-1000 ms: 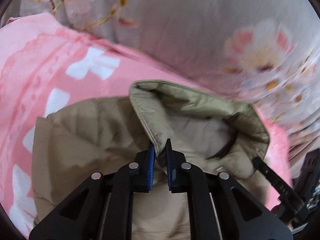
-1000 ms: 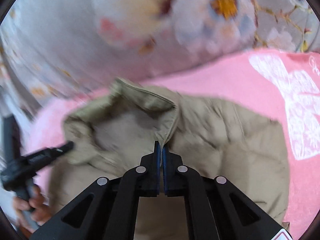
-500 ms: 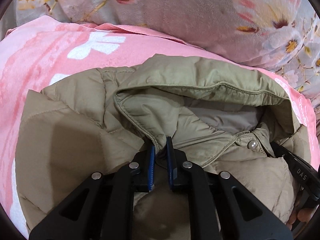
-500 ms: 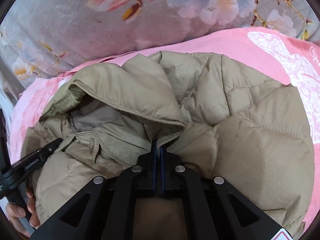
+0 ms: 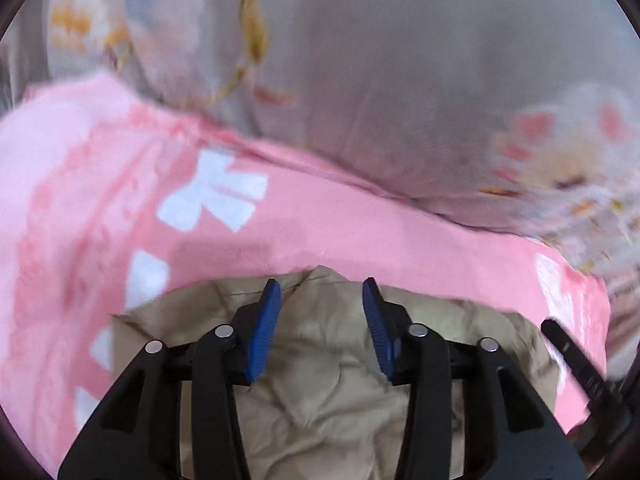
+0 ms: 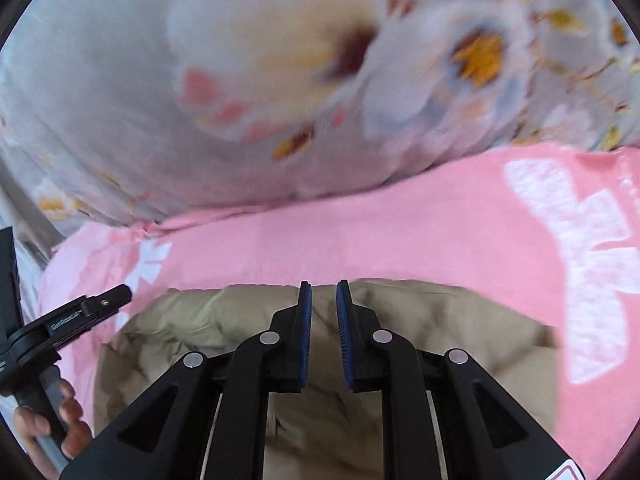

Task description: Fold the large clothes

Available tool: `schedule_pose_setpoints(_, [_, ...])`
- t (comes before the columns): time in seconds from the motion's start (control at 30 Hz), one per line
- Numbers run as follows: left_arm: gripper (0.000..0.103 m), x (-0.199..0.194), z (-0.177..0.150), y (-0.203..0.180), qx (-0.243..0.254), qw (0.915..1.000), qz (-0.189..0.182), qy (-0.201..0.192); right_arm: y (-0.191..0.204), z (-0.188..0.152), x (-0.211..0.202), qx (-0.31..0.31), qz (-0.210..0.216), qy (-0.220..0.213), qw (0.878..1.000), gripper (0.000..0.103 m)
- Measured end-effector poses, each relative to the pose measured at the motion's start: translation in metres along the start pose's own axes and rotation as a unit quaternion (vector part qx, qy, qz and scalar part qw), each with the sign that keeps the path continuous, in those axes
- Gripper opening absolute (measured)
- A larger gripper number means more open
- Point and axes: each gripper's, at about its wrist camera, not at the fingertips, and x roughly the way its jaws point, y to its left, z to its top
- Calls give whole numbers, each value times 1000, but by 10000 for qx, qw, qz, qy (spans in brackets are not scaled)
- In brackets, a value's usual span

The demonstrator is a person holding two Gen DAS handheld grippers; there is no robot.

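Observation:
A beige padded jacket (image 5: 328, 376) lies folded on a pink sheet (image 5: 320, 224), filling the lower part of both views (image 6: 440, 328). My left gripper (image 5: 320, 296) hovers above the jacket's far edge, its jaws opening, blue pads apart with nothing pressed between them. My right gripper (image 6: 323, 292) hangs over the same edge, its jaws opening by a narrow gap with no cloth in it. The left gripper (image 6: 120, 294) also shows at the left of the right wrist view, with a hand (image 6: 60, 420) on its handle. Both views are blurred.
A grey quilt with a flower print (image 5: 400, 80) bulges behind the pink sheet (image 6: 400, 232), which carries white bow shapes (image 5: 216, 196). The right tool's black tip (image 5: 572, 352) pokes in at the lower right of the left wrist view.
Both grippers have let go of the jacket's collar and drawn up and back; the jacket now lies lower in both views with its collar folded out of sight.

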Motion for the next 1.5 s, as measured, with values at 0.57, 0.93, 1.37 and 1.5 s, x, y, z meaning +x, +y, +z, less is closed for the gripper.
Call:
schedule_pose_setpoints(0.57, [29,32,-86,-2,1680,9824,801,-128,-5,-67,27,-1164,-568,311,9911,0])
schedule_pose_setpoints(0.93, [29,36,-87,-6,1766,9788,1003,-273,-7,-65,27,-1159,-532,270,9915,0])
schedule_pose_setpoints(1.37, [29,34,-89,-7,1821,9769,1082,-286,-5,-65,28,-1138,-534,261,9917,0])
schedule_pose_setpoints(1.5, [29,33,-90,-8,1845,9762,1102,-288,-5,-64,28,-1128,-534,257,9918,0])
